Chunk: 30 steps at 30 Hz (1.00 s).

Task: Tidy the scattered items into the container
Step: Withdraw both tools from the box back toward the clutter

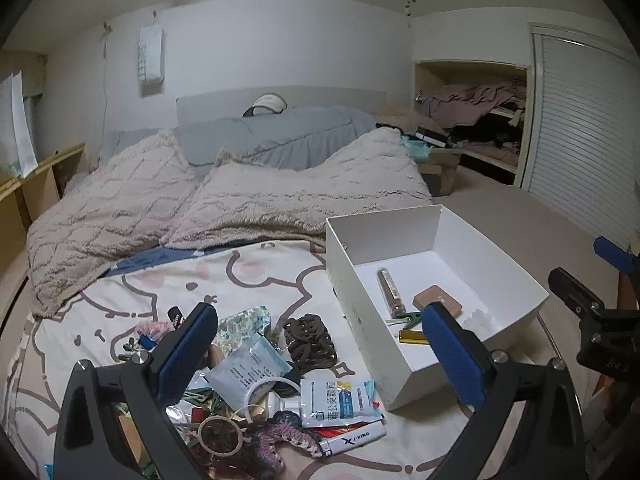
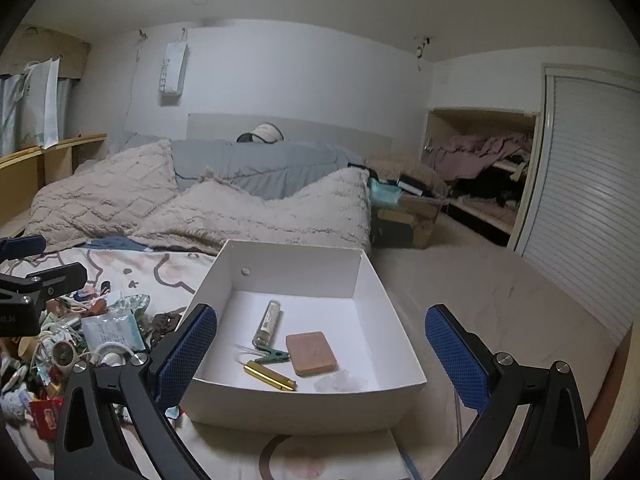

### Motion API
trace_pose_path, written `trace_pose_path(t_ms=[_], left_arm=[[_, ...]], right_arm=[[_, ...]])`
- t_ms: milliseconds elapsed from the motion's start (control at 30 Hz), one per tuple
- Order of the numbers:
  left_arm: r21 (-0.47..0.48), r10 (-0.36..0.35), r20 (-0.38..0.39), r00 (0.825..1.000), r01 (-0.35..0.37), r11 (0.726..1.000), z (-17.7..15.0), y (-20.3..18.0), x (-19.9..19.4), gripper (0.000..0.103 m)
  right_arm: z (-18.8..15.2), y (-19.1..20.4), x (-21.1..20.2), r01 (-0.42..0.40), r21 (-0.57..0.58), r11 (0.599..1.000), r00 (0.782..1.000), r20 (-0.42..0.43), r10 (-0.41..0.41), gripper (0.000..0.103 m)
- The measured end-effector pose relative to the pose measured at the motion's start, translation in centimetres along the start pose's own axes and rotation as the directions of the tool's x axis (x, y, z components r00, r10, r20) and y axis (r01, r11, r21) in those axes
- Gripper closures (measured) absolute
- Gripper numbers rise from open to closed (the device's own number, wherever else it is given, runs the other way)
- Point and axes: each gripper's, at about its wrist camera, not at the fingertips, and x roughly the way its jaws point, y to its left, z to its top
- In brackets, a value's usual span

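A white open box (image 2: 296,254) sits on the bed's right side. It holds a glass tube (image 2: 268,322), a tan block (image 2: 311,353), a green clip (image 2: 274,357), a gold tube (image 2: 270,376) and crumpled clear plastic (image 2: 340,382). My right gripper (image 2: 320,311) hangs open and empty over the box's near wall. My left gripper (image 1: 319,309) is open and empty above the scattered pile. The pile includes brown hair ties (image 1: 310,344), a blue-white sachet (image 1: 340,398), a lighter (image 1: 352,438), a foil packet (image 1: 248,370) and a crochet piece (image 1: 272,436).
The items lie on a cartoon-print sheet (image 1: 120,304). Beige fluffy blankets (image 1: 240,200) are bunched behind it. The bed's right edge runs just beyond the box (image 1: 540,296), with carpet (image 2: 500,288) below. One of the right gripper's fingers (image 1: 614,253) shows at the right rim.
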Motion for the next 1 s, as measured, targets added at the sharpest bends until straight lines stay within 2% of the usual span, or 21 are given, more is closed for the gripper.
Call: trace_pose_path(t_ms=[300,633,800,1000], left_arm=[[-0.012,-0.004,0.08,0.997,0.005,1.0,-1.7,1.6,-3.7,0.0],[-0.004,0.079,0.201,0.976,-0.08,0.997,-3.3,4.6,-8.4,0.0],[-0.05,0.068,0.203,0.977,-0.059,0.997,-4.0,6.5,-9.9,0.0],[-0.058,0.128,0.211,0.969,-0.118,0.991,-5.8,8.7,-11.1,0.0]], right_arm=[[-0.6,0.6,-2.9,-0.01,0.034,0.999,0.996,0.092,0.007,0.0],[-1.3,2.1,-5.1,-0.078,0.081,0.994,0.988,0.139,0.066,0.0],[-1.8,3.6,-5.6,-0.112,0.082,0.99,0.984,0.151,0.098,0.0],[-2.9,5.6,-5.4,-0.212,0.124,0.969,0.971,0.14,0.195,0.0]])
